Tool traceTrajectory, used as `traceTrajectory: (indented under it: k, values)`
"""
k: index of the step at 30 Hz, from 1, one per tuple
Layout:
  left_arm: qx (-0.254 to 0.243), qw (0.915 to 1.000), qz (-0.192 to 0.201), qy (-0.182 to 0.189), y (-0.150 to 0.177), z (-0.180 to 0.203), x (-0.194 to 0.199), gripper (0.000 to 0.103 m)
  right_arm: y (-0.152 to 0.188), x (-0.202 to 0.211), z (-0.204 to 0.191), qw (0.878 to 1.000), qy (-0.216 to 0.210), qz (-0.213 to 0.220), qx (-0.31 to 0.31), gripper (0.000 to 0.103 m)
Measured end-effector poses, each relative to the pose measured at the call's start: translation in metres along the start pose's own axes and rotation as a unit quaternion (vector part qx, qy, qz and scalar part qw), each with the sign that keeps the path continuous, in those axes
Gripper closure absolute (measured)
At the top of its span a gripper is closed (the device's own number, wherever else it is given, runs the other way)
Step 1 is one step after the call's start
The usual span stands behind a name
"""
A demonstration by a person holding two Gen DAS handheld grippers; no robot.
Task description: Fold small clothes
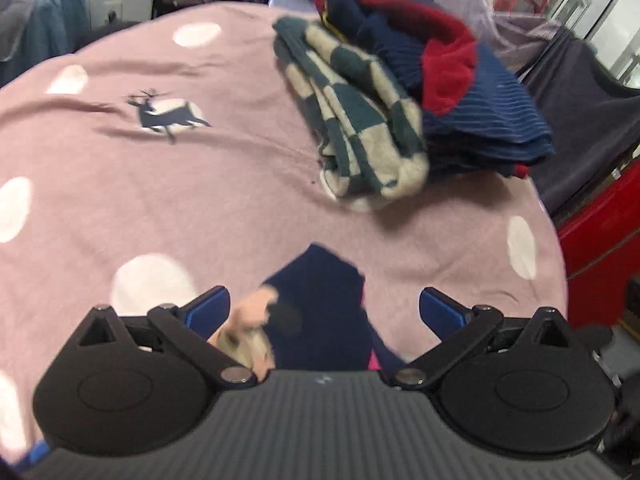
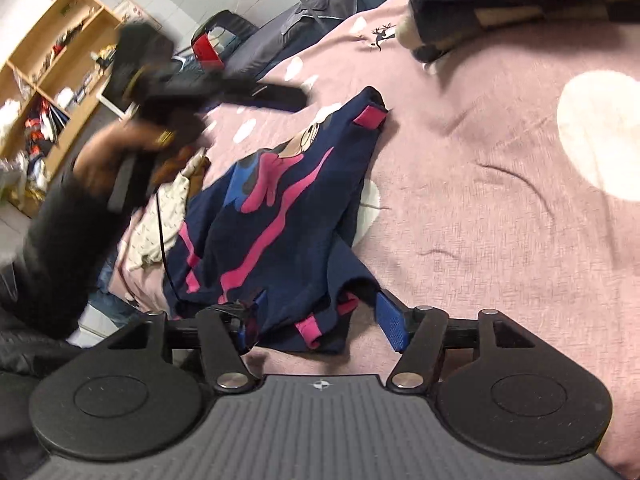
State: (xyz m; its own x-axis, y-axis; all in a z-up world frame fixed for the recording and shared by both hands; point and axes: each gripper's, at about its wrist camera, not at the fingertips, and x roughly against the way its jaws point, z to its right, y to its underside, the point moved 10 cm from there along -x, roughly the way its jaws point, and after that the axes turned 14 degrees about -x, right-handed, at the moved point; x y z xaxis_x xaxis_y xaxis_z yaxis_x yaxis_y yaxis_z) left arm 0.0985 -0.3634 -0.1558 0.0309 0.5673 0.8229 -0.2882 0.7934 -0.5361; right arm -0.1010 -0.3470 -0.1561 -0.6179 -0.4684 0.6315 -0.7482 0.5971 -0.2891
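Both jaws wide, nothing gripped. Right gripper point(image 2: 320, 322) straddles near hem of navy/pink kids' garment point(image 2: 280, 216), crumpled on pink dotted bedspread point(image 2: 500, 200). Left gripper point(image 1: 324, 312) over far corner. Judgement: flatten first, pinch single layer. Folded stack point(image 1: 400, 92) well apart.

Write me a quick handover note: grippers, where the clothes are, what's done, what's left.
Left gripper: open, above the navy garment, holding nothing.
Right gripper: open, its fingers either side of that garment's near edge, not clamped.
The navy and pink garment lies crumpled and unfolded on the pink spotted blanket.
Done, apparently: a checkered piece and navy and red pieces piled at the far side.
Left: fold the navy garment, add to pile.
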Motion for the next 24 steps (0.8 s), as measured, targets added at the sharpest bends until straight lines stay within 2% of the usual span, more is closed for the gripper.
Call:
traceTrajectory:
  k: [3, 5, 7, 9, 12, 13, 16, 18, 19, 20, 23, 24]
  values:
    - [-0.061, 0.9974, -0.029, -0.024, -0.009, 0.002, -0.032, 0.003, 0.003, 0.000, -0.001, 1.000, 0.000, -0.003, 0.007, 0.003]
    - [-0.088, 0.9954, -0.037, -0.010, -0.012, 0.007, -0.045, 0.009, 0.002, -0.002, 0.000, 1.000, -0.005, -0.003, 0.006, 0.003]
    - [-0.094, 0.9946, -0.041, 0.018, -0.012, 0.010, -0.051, 0.020, 0.000, -0.003, 0.000, 1.000, -0.007, -0.003, 0.006, 0.003]
    - [-0.107, 0.9918, -0.062, 0.034, -0.006, 0.015, -0.058, 0.054, -0.002, -0.006, 0.002, 1.000, -0.012, -0.004, 0.001, 0.003]
    - [-0.172, 0.9827, -0.066, 0.020, 0.002, 0.022, -0.059, 0.060, -0.003, -0.009, 0.003, 1.000, -0.016, -0.005, -0.005, 0.003]
    - [-0.179, 0.9816, -0.065, 0.018, 0.004, 0.022, -0.058, 0.061, -0.003, -0.010, 0.003, 1.000, -0.019, -0.007, -0.005, 0.001]
    - [-0.159, 0.9848, -0.066, 0.022, 0.005, 0.019, -0.055, 0.077, -0.004, -0.014, 0.000, 1.000, -0.023, -0.010, -0.008, 0.000]
    - [-0.156, 0.9855, -0.064, 0.023, 0.006, 0.017, -0.051, 0.086, -0.004, -0.018, -0.003, 1.000, -0.022, -0.016, -0.002, 0.004]
    - [-0.153, 0.9860, -0.061, 0.021, 0.007, 0.017, -0.050, 0.087, -0.003, -0.021, -0.003, 1.000, -0.018, -0.018, 0.000, 0.022]
    - [-0.150, 0.9867, -0.058, 0.021, 0.007, 0.016, -0.048, 0.088, -0.003, -0.024, -0.002, 1.000, -0.016, -0.023, -0.001, 0.051]
    - [-0.129, 0.9907, -0.041, 0.018, 0.009, 0.004, -0.042, 0.091, -0.001, -0.028, 0.001, 1.000, -0.016, -0.023, -0.007, 0.074]
    - [-0.123, 0.9916, -0.034, 0.017, 0.009, 0.002, -0.038, 0.091, -0.002, -0.025, -0.001, 1.000, -0.019, -0.021, -0.007, 0.077]
